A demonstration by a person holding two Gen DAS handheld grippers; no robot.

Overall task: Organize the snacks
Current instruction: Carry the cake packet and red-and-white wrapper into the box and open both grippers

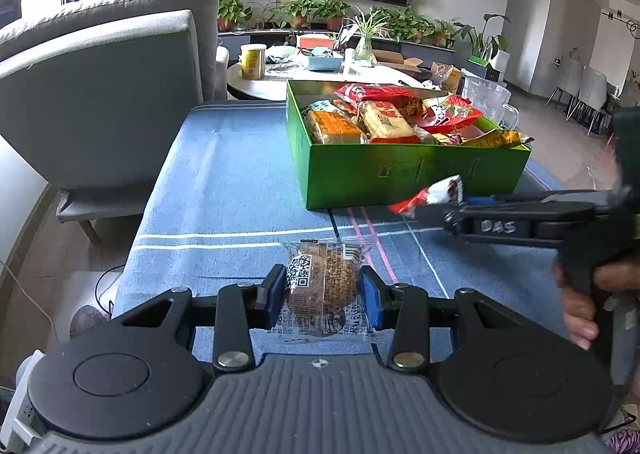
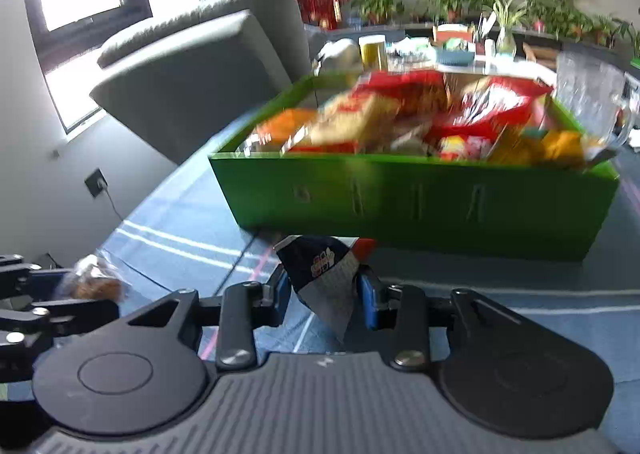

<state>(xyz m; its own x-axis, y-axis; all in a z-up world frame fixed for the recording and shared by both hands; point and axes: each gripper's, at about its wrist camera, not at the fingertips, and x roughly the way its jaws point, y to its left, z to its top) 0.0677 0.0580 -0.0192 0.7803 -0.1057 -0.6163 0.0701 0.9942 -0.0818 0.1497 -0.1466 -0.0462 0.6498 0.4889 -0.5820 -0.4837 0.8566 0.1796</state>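
A green box [image 1: 400, 170] heaped with red, orange and yellow snack packs stands on the blue striped cloth [image 1: 224, 182]. My left gripper [image 1: 322, 290] is shut on a round brown cake in a clear wrapper [image 1: 324, 278], low over the cloth in front of the box. In the left wrist view my right gripper [image 1: 420, 210] comes in from the right with a red and white sachet [image 1: 436, 194] pinched at its tip. The right wrist view shows that gripper [image 2: 324, 288] shut on the dark, silver and red sachet [image 2: 324, 270], just short of the green box [image 2: 416, 198].
A grey sofa [image 1: 100, 94] stands left of the table. Behind the box are a clear glass jug [image 1: 490, 98] and a round white table [image 1: 320, 74] with a yellow can and clutter. A person's hand [image 1: 588, 302] holds the right gripper's handle.
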